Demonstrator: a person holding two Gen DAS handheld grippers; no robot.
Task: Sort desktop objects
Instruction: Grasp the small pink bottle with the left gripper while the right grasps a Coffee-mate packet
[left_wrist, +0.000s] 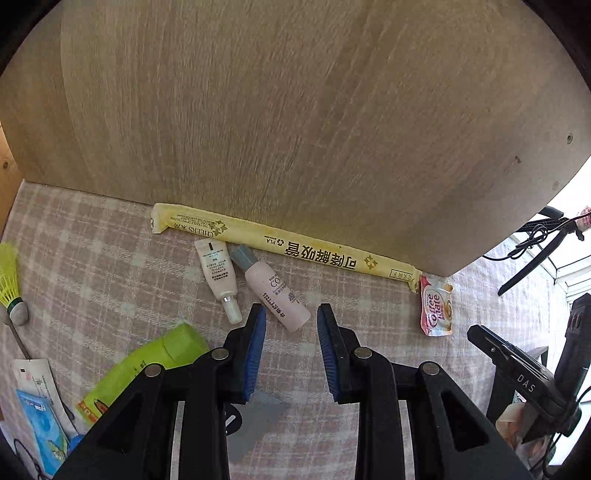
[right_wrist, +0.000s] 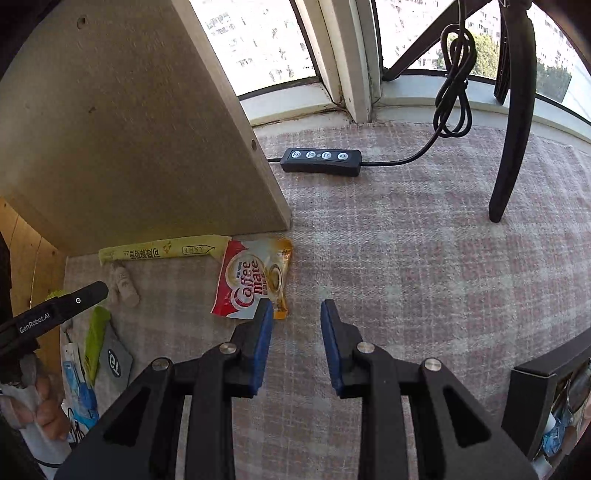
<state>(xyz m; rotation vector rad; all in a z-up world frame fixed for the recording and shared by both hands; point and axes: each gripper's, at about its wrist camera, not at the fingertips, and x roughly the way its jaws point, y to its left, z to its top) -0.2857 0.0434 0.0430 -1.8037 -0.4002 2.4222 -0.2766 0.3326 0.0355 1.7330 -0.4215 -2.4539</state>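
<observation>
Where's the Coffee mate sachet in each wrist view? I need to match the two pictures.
Left wrist: Coffee mate sachet at right of middle, beyond and right of the left gripper.
Right wrist: sachet at centre-left, its near edge behind the right gripper's left fingertip.
Shared landmark: yellow straw wrapper along the wooden panel's base, ending at the sachet.

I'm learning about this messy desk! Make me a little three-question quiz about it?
1. True or false: the left gripper is holding the pink bottle.
2. Which lies against the wooden board? A) yellow straw packet B) shuttlecock C) green tube
3. Fill in: the right gripper has its jaws nearest the ____ sachet.

Key: 1 false; 2 A; 3 Coffee mate
</observation>
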